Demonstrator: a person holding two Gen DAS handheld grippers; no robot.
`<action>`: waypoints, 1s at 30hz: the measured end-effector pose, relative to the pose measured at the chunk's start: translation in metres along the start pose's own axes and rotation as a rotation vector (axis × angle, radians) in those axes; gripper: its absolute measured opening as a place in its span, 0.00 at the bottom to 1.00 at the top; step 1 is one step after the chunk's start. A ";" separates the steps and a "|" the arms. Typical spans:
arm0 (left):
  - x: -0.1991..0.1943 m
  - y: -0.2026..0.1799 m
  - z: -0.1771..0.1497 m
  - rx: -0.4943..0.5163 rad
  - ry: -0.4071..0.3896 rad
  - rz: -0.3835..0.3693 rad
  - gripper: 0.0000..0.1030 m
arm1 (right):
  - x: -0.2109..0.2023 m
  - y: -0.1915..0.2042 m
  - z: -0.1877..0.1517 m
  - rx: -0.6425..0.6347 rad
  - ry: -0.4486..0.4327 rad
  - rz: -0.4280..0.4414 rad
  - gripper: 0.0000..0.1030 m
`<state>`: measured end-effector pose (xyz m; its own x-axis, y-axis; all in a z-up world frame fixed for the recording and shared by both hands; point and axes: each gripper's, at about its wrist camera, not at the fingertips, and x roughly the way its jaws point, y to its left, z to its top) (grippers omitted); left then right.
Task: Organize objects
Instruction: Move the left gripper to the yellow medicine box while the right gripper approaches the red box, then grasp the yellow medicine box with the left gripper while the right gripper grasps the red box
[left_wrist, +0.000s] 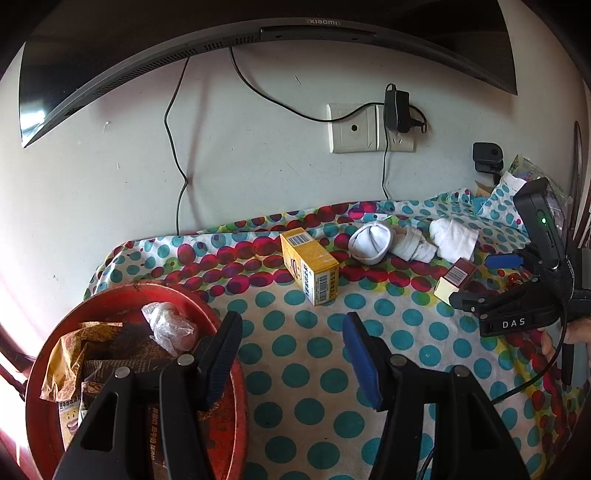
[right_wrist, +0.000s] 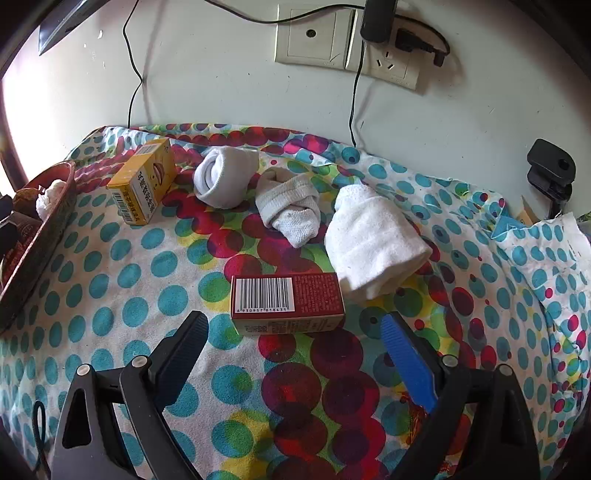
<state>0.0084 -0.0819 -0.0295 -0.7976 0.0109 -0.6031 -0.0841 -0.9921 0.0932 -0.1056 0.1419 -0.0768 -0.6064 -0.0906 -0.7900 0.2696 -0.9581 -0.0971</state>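
A dark red box (right_wrist: 287, 303) with a barcode lies on the polka-dot cloth (right_wrist: 110, 280), just ahead of my open, empty right gripper (right_wrist: 293, 332). It also shows in the left wrist view (left_wrist: 455, 280), where the right gripper (left_wrist: 480, 295) reaches toward it. A yellow box (left_wrist: 309, 270) (right_wrist: 143, 181) lies further back. Three rolled white socks (right_wrist: 226, 176) (right_wrist: 291, 206) (right_wrist: 373, 240) lie behind the boxes. My left gripper (left_wrist: 293, 328) is open and empty, next to a red round tray (left_wrist: 229, 424) holding wrappers and a crumpled plastic bag (left_wrist: 170, 326).
A wall with a socket plate (left_wrist: 356, 127), a plugged adapter (left_wrist: 397, 109) and hanging cables stands behind the cloth. A monitor (left_wrist: 184, 40) hangs above. A black clip device (right_wrist: 552, 170) and clutter sit at the far right.
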 end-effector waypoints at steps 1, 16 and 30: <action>0.001 0.000 0.000 0.000 0.001 0.000 0.56 | 0.002 -0.001 0.000 0.003 0.002 -0.002 0.91; 0.013 -0.011 -0.008 0.042 0.037 -0.018 0.56 | 0.017 -0.002 0.000 0.014 0.011 0.050 0.59; 0.012 -0.014 0.004 -0.076 0.002 -0.133 0.65 | 0.009 -0.004 -0.010 0.013 -0.009 0.087 0.59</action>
<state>-0.0027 -0.0675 -0.0347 -0.7813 0.1424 -0.6077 -0.1432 -0.9886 -0.0476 -0.1043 0.1478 -0.0893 -0.5876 -0.1755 -0.7899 0.3118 -0.9499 -0.0208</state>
